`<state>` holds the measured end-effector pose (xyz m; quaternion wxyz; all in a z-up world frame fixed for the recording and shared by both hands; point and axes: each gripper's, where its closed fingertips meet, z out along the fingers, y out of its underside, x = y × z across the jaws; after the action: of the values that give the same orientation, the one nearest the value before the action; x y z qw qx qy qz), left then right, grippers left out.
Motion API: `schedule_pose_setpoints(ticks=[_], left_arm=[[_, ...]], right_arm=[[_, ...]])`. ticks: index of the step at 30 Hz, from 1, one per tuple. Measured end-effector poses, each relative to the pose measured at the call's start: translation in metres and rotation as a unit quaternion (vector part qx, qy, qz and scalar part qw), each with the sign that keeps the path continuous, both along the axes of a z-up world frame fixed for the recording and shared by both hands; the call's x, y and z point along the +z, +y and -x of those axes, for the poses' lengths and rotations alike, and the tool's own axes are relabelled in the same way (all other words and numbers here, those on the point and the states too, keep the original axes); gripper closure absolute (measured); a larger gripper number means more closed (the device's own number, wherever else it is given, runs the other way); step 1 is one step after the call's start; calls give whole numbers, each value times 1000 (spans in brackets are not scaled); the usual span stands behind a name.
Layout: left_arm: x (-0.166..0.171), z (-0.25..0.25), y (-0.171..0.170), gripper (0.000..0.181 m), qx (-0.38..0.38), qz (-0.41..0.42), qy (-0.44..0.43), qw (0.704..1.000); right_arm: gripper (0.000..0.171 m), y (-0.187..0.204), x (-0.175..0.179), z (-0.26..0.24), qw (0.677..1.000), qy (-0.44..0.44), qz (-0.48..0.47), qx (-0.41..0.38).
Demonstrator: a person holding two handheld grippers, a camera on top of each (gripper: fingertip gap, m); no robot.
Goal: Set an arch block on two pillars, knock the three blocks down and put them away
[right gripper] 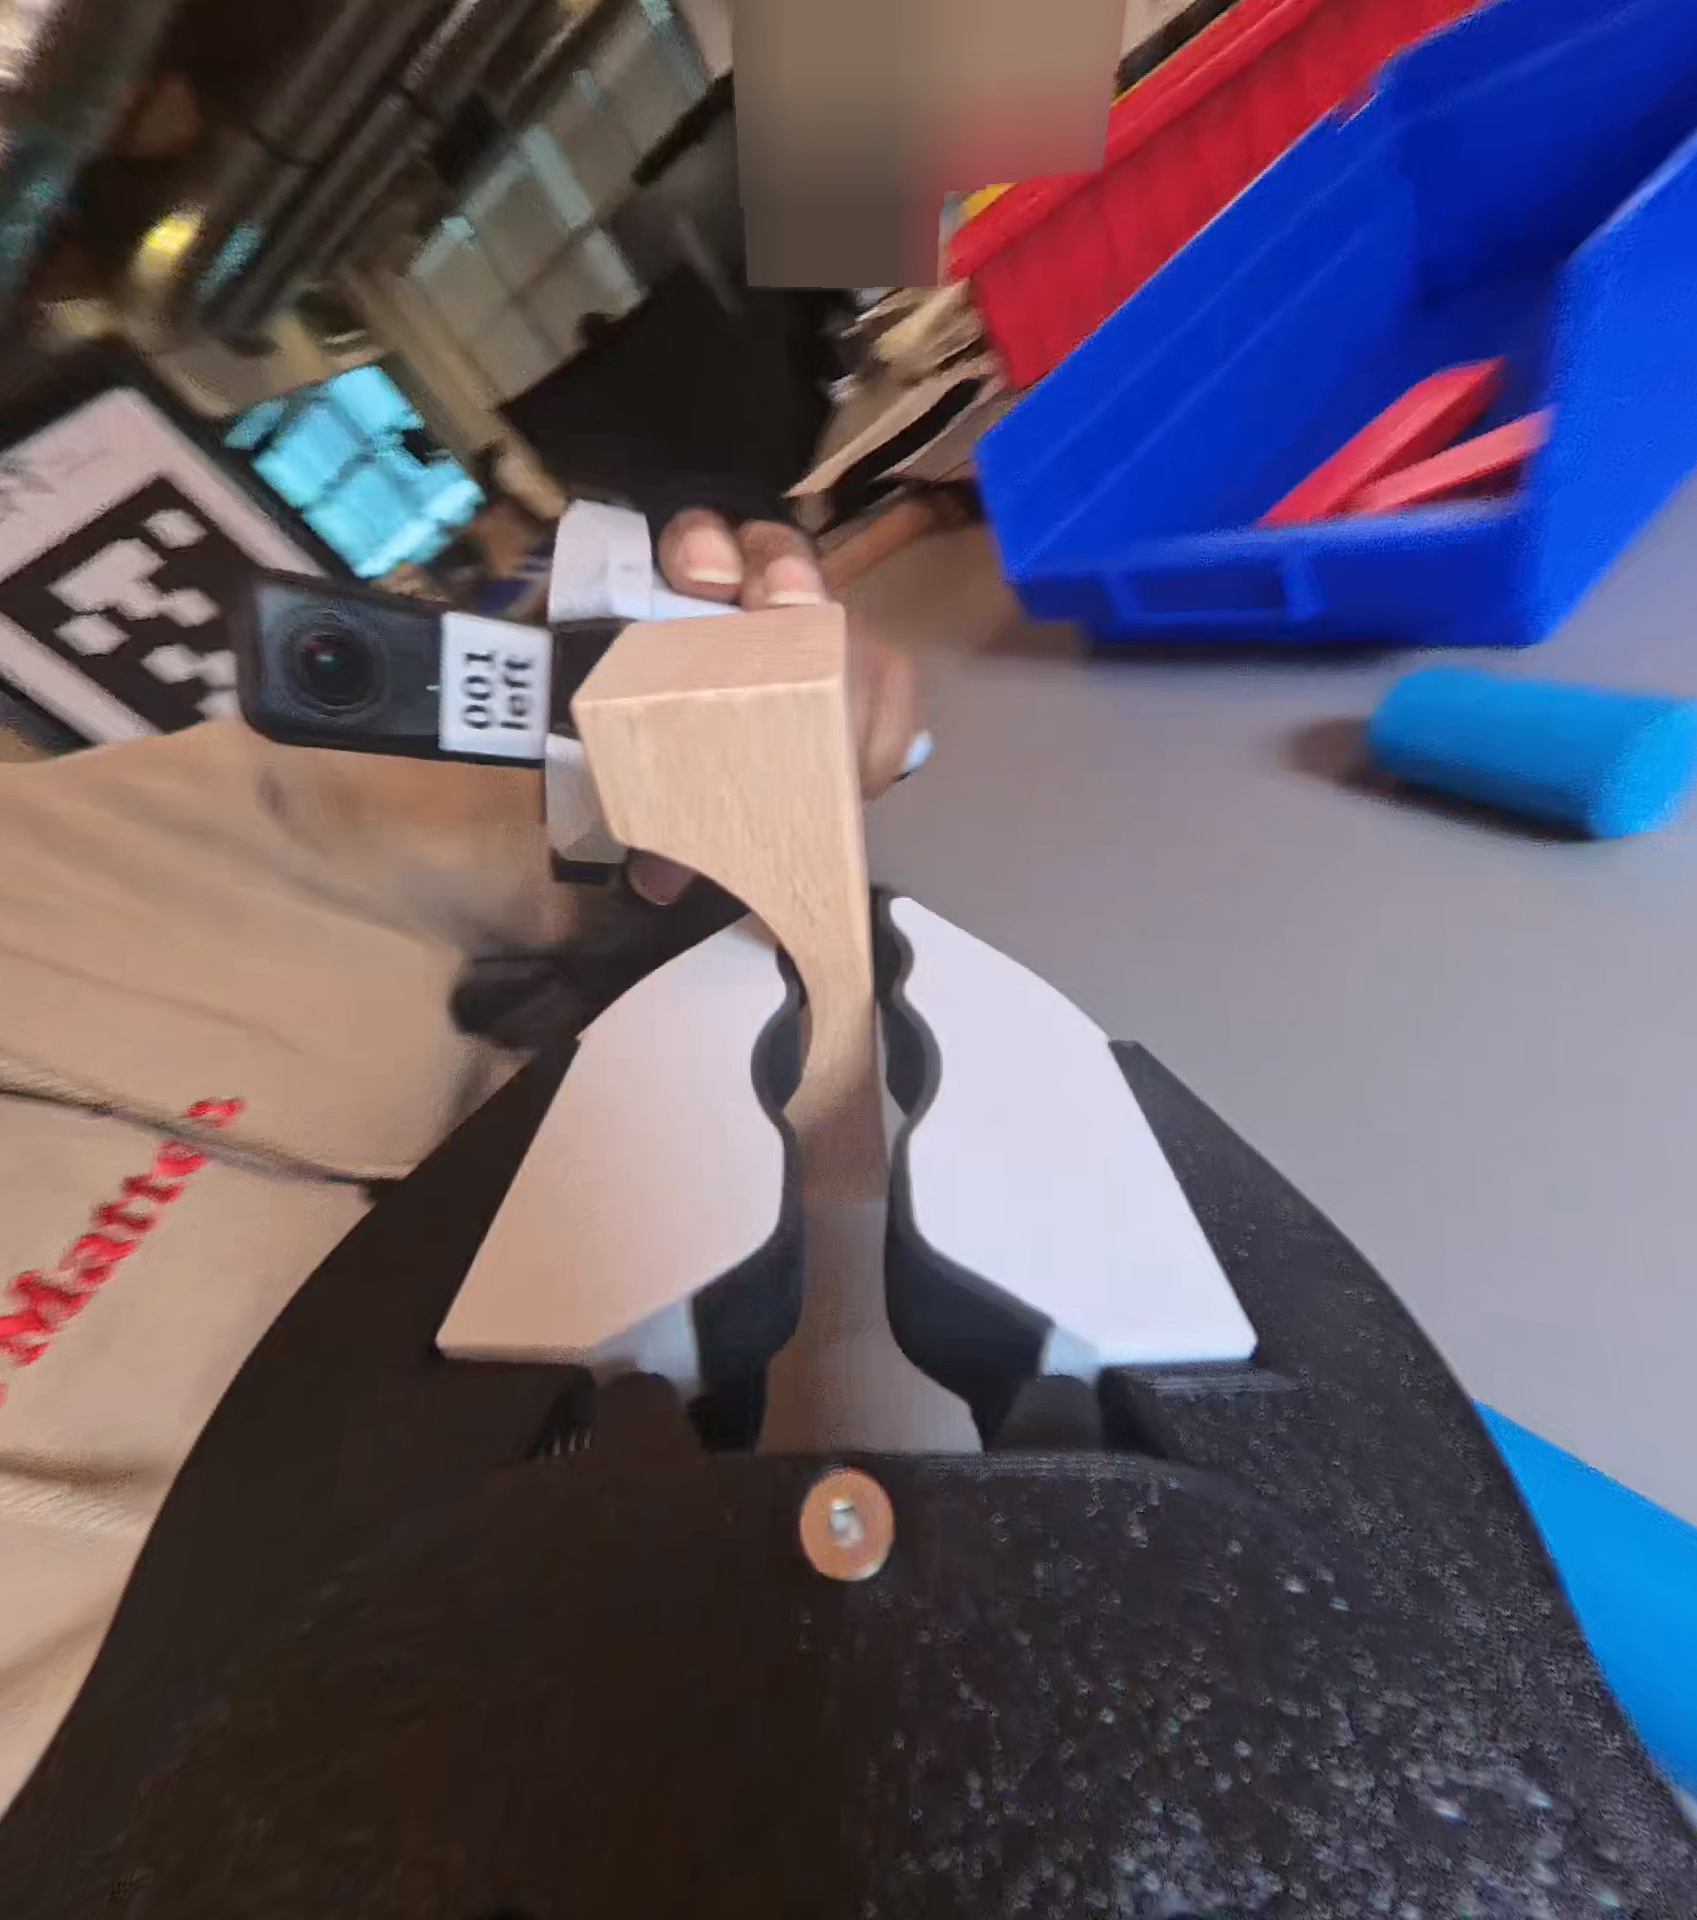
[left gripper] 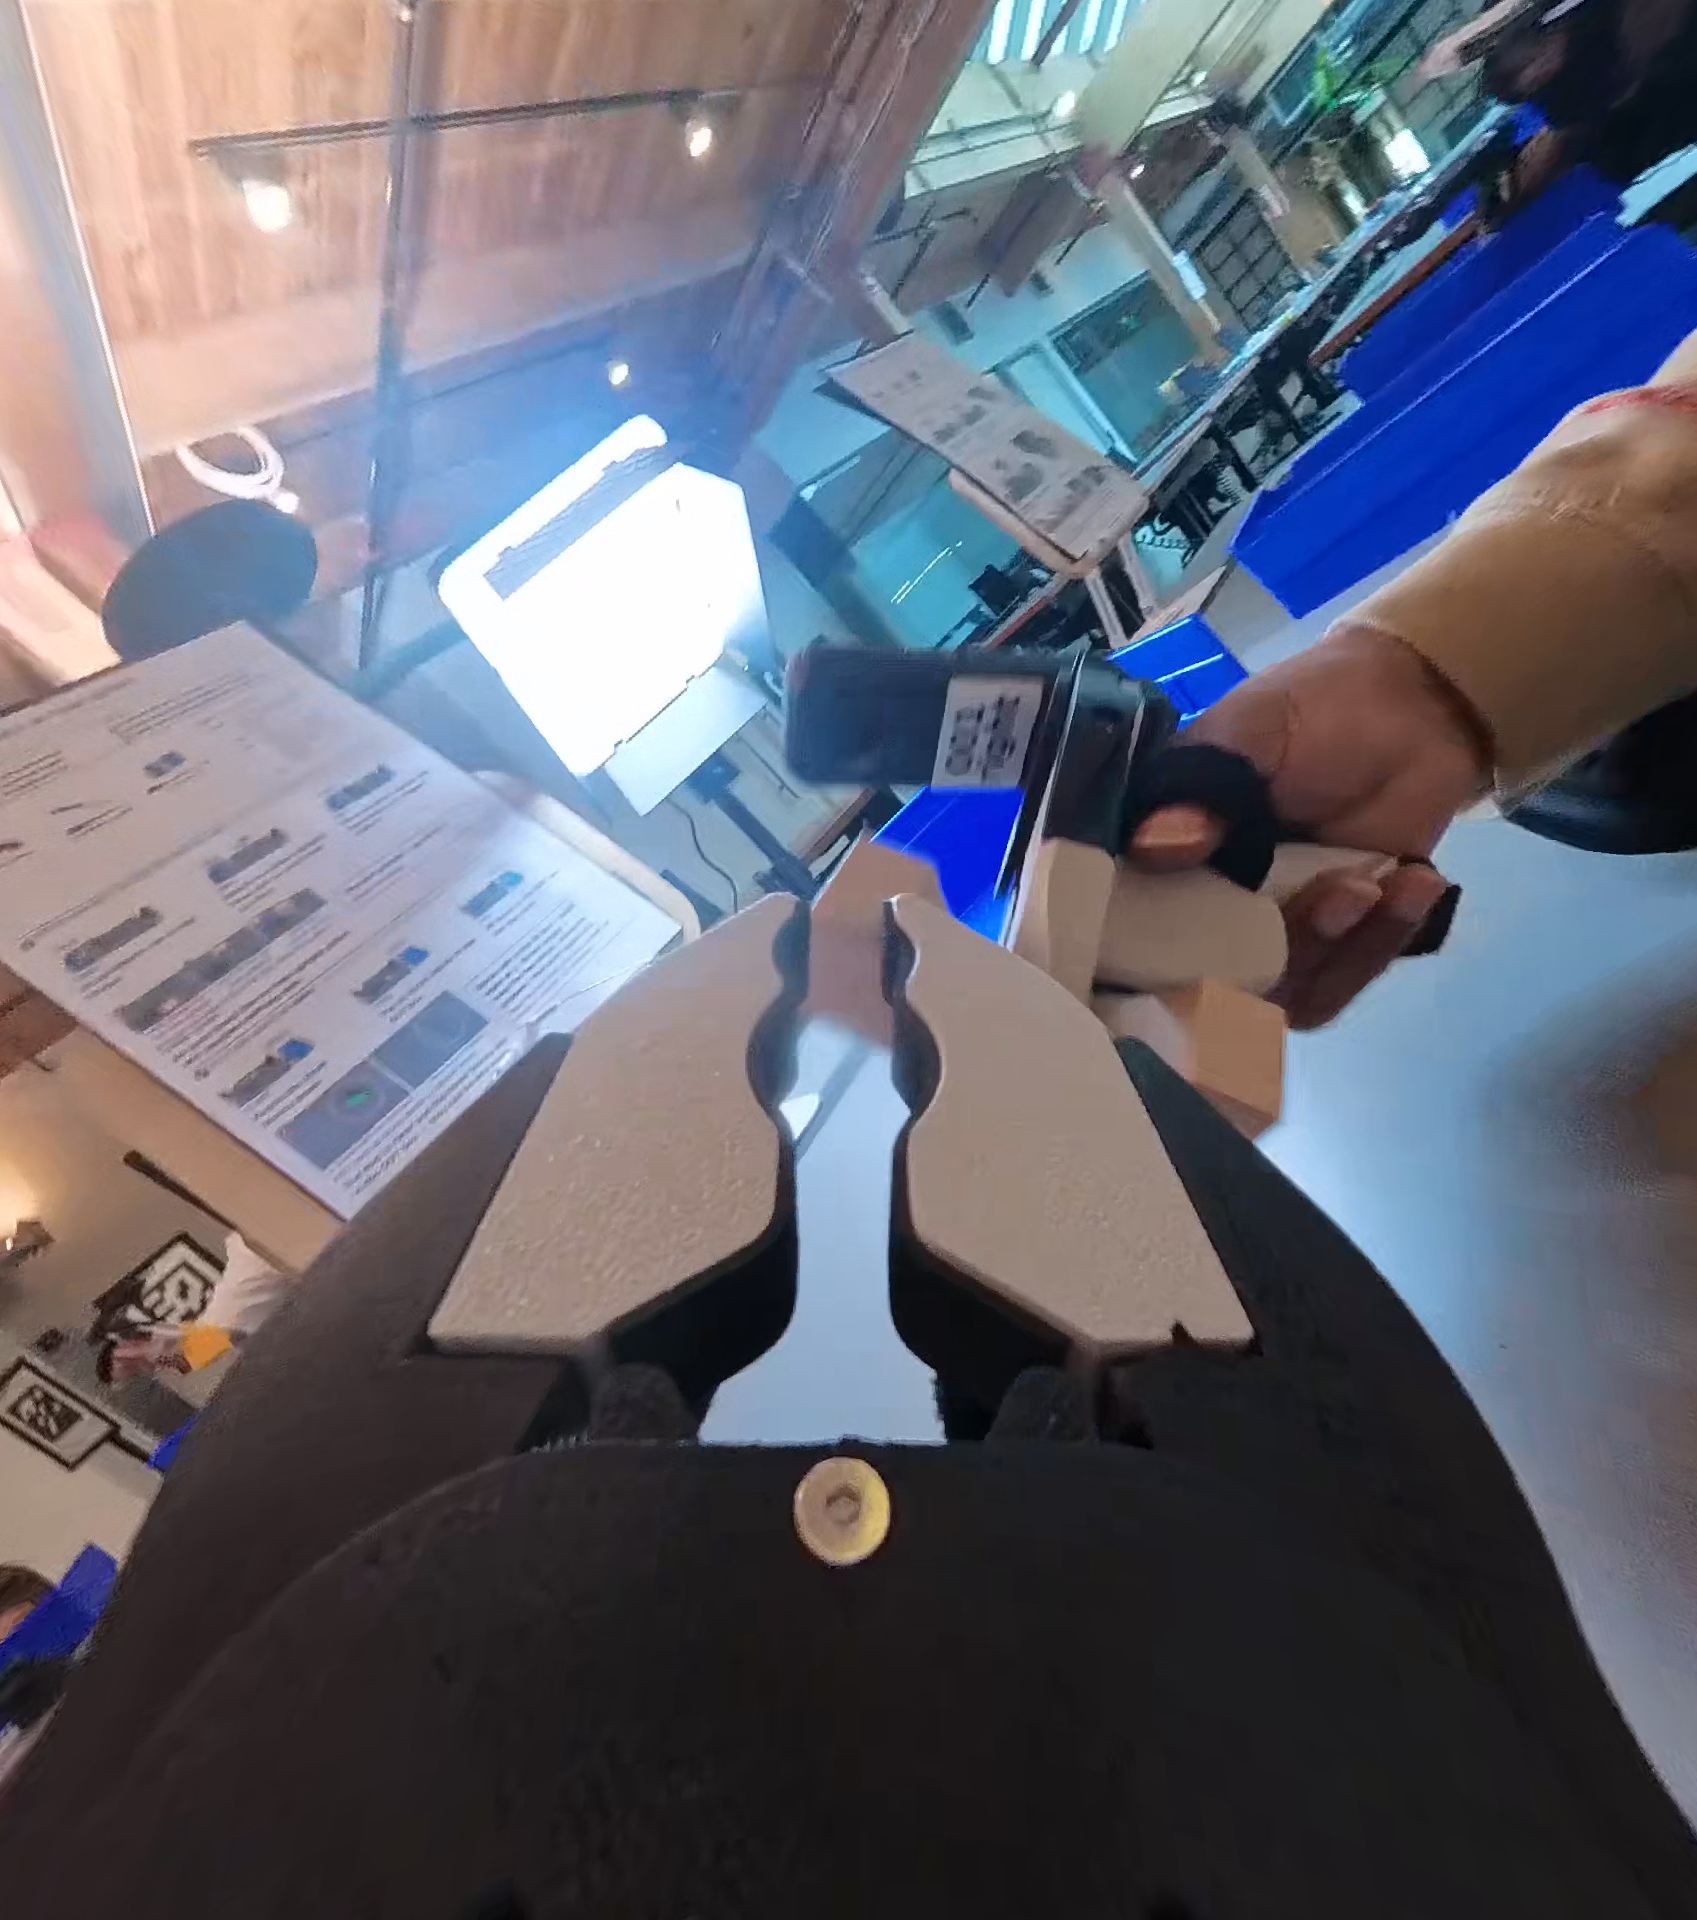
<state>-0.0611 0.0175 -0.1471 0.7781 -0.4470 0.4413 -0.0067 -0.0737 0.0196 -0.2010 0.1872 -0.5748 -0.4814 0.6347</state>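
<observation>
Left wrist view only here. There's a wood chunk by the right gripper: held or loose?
Observer: Held. The right gripper is shut on the arch, clamping its thin middle.
Operator: Any pillar standing?
Observer: Not that I can see. One blue pillar lies flat on the table.
</observation>
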Motion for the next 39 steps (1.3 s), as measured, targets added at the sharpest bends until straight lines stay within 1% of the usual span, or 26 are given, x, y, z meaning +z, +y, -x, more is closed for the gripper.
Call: schedule_pose_setpoints(ticks=[2,3,4,5,7,9,10,11,13,15,16,18,21,23,24,25,27,28,30,32,34,36,37,38,39], left_arm=[[0,13,12,160,10,39,-24,999],[-2,21,20,153,19,68,-35,997],[-5,28,28,151,29,93,-45,994],[-8,35,35,150,39,111,-54,991],[-20,43,47,148,51,147,-58,986],[-36,47,57,147,63,171,-48,982],[-44,48,62,147,72,180,-36,980],[-54,49,66,147,81,188,-21,979],[-70,51,72,147,92,204,4,975],[-85,50,74,144,94,231,23,968],[-90,48,74,142,90,243,29,965],[-96,45,73,137,83,258,33,962],[-100,41,72,135,80,264,41,960],[-102,41,72,135,80,267,45,959],[-103,41,72,135,81,267,45,959],[-103,41,73,135,82,267,46,959],[-103,41,73,135,83,267,46,959],[-103,41,73,135,83,266,46,959],[-104,41,73,135,84,267,48,959],[-106,41,74,135,86,268,52,958],[-108,41,74,135,88,270,57,957],[-108,40,73,135,88,267,60,958],[-108,40,73,135,88,266,61,958],[-109,40,73,135,88,266,62,958],[-109,40,73,135,89,266,64,958]], right_arm=[[160,41,13,-14,992,0,-77,-98],[160,67,19,-26,979,-11,-123,-163],[160,96,24,-43,956,-31,-174,-234],[160,126,27,-65,923,-59,-227,-306],[161,179,28,-117,834,-140,-322,-427],[160,218,16,-169,739,-245,-385,-496],[160,231,8,-190,701,-289,-403,-512],[160,241,-3,-207,676,-332,-408,-516],[160,252,-26,-231,648,-402,-395,-513],[149,258,-41,-248,622,-447,-383,-516],[144,261,-38,-254,606,-451,-389,-527],[128,264,-24,-260,576,-442,-408,-553],[124,261,7,-254,550,-393,-450,-583],[118,256,21,-247,541,-370,-470,-591],[115,254,24,-243,542,-365,-473,-591],[114,251,26,-237,549,-356,-476,-587],[115,244,25,-214,591,-320,-484,-560],[116,237,23,-198,620,-300,-486,-538],[122,215,5,-160,699,-277,-470,-463],[119,189,-19,-131,762,-286,-431,-389],[104,159,-44,-107,817,-305,-380,-309],[94,127,-62,-88,867,-309,-307,-241],[85,114,-71,-82,880,-319,-279,-214],[78,102,-81,-78,884,-336,-264,-187],[75,91,-91,-76,884,-355,-258,-162]])
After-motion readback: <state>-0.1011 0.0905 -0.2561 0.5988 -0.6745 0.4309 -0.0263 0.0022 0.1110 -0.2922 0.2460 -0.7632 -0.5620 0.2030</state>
